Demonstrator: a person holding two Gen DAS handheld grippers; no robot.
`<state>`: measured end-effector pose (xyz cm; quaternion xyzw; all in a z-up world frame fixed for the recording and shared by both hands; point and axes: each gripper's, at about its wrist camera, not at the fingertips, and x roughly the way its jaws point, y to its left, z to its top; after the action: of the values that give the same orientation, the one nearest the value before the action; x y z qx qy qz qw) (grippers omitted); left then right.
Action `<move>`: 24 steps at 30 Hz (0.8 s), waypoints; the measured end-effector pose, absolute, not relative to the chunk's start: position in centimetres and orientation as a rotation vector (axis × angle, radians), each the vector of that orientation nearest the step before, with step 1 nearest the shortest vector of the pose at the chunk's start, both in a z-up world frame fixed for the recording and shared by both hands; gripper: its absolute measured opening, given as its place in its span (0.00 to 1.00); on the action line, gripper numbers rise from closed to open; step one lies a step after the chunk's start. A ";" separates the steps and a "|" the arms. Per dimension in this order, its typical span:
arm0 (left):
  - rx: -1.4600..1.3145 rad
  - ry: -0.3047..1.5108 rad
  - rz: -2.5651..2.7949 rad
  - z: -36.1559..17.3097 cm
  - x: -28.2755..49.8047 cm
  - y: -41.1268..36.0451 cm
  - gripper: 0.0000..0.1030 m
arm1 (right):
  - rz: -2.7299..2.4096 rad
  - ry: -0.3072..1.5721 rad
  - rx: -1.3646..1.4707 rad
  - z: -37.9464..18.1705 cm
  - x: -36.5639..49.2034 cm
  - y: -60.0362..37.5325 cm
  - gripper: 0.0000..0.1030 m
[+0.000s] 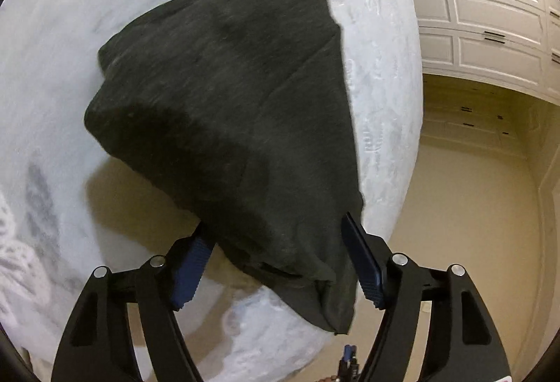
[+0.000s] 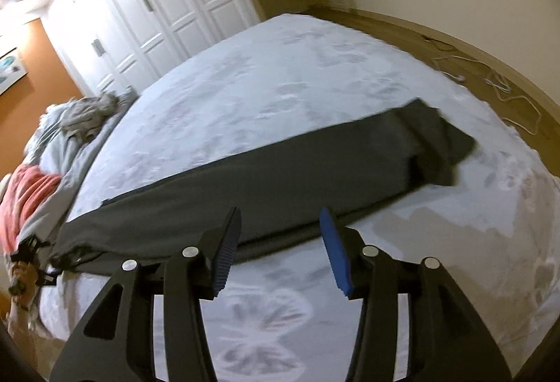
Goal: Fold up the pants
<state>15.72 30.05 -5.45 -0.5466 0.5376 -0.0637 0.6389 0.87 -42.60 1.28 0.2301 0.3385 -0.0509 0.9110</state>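
I see the pants [image 2: 280, 179] lying on the bed [image 2: 280, 74], stretched in a long dark band along its near edge, one end folded over toward the foot corner. My left gripper [image 1: 276, 263] stands wide open over the other end of the pants [image 1: 227, 102]; cloth lies between its pads, but they do not press on it. My right gripper [image 2: 280, 249] is partly open, just short of the band's near edge, holding nothing. Crumpled bedding [image 2: 80, 123] is heaped at the bed's far left.
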 end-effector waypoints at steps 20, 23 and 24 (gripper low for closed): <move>-0.780 0.813 -0.405 5.9 16.2 27.5 0.02 | 0.144 0.796 0.279 1.7 4.4 -25.8 0.58; -0.818 1.111 -0.217 -3.2 16.4 29.4 0.02 | 0.099 0.827 0.316 1.0 4.6 -27.2 0.59; -0.851 1.164 -0.167 -5.8 15.9 30.3 0.02 | 0.093 0.848 0.323 0.6 4.9 -27.4 0.59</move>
<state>15.87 30.31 -5.82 -0.3892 0.5322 -0.0765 0.7479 4.94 -27.40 0.64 0.1558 0.4092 0.0447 0.8979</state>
